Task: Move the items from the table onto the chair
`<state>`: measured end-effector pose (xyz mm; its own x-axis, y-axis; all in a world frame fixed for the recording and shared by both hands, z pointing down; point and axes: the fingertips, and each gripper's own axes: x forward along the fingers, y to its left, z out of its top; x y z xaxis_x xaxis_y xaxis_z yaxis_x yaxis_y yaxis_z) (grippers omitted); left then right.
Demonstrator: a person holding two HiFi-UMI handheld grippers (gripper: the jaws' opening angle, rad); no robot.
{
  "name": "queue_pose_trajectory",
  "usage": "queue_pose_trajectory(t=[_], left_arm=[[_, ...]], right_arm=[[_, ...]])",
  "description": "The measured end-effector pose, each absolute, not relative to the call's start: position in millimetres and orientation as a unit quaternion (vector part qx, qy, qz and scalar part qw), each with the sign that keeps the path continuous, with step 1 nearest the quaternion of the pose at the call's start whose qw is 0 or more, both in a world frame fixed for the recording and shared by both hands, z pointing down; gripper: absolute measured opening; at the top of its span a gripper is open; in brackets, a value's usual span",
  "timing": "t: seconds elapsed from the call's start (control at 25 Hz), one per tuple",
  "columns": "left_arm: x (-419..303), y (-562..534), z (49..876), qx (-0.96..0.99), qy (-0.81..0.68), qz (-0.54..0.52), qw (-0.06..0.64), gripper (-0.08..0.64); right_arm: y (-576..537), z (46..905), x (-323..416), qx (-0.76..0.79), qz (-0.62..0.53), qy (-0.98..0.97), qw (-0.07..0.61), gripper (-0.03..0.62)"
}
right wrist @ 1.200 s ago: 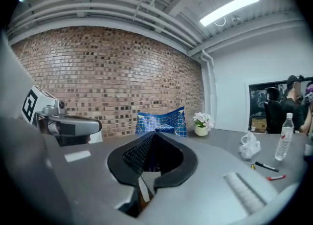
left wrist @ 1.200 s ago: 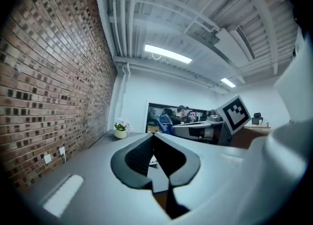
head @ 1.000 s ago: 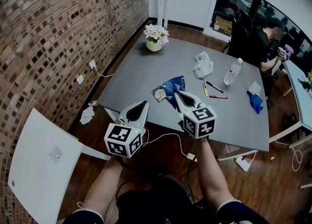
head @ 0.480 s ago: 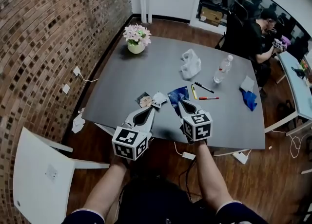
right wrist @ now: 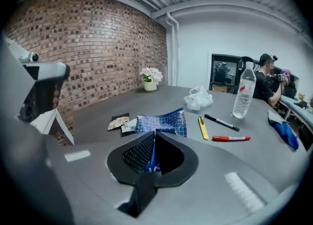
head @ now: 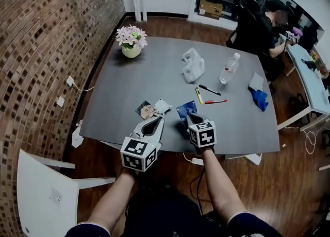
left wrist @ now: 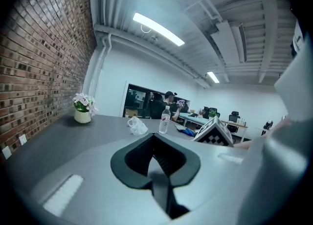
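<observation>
Centrally, the right tongs (head: 190, 117) are closed on the near edge of a blue foil packet (head: 185, 110) printed with a white grid. The packet lies on the grey tabletop (head: 154, 76), close to its near edge. Just left of the packet the left tongs (head: 157, 121) hover, jaws pressed together with nothing between them. Two small snack sachets (head: 153, 108) lie left of the packet. A yellow cutter (head: 199, 95), a black marker (head: 210, 89) and a red marker (head: 215, 101) lie just beyond it to the right. A clear plastic water bottle (head: 228, 69) stands farther beyond. The white moulded chair (head: 41, 195) stands well apart from the packet, at lower left.
</observation>
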<state>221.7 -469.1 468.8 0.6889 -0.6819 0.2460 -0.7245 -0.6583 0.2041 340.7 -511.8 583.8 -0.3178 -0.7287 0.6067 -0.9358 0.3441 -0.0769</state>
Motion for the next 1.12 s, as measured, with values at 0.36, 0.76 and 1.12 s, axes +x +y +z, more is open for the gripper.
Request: queue_pose_trajectory(t=[0.36, 0.76, 1.12], left_arm=[[230.2, -458.1, 489.8, 0.904, -0.382, 0.093, 0.167, 0.011], [228.1, -456.1, 491.9, 0.899, -0.394, 0.09, 0.17, 0.011], [230.3, -465.9, 464.4, 0.901, -0.403, 0.065, 0.145, 0.011]], right_arm=[[-517.3, 647.8, 354.2, 0.535, 0.245, -0.755, 0.29, 0.032], [-518.0, 633.6, 351.8, 0.531, 0.227, -0.769, 0.276, 0.091], [-518.3, 555.5, 361.3, 0.552, 0.16, -0.789, 0.219, 0.041]])
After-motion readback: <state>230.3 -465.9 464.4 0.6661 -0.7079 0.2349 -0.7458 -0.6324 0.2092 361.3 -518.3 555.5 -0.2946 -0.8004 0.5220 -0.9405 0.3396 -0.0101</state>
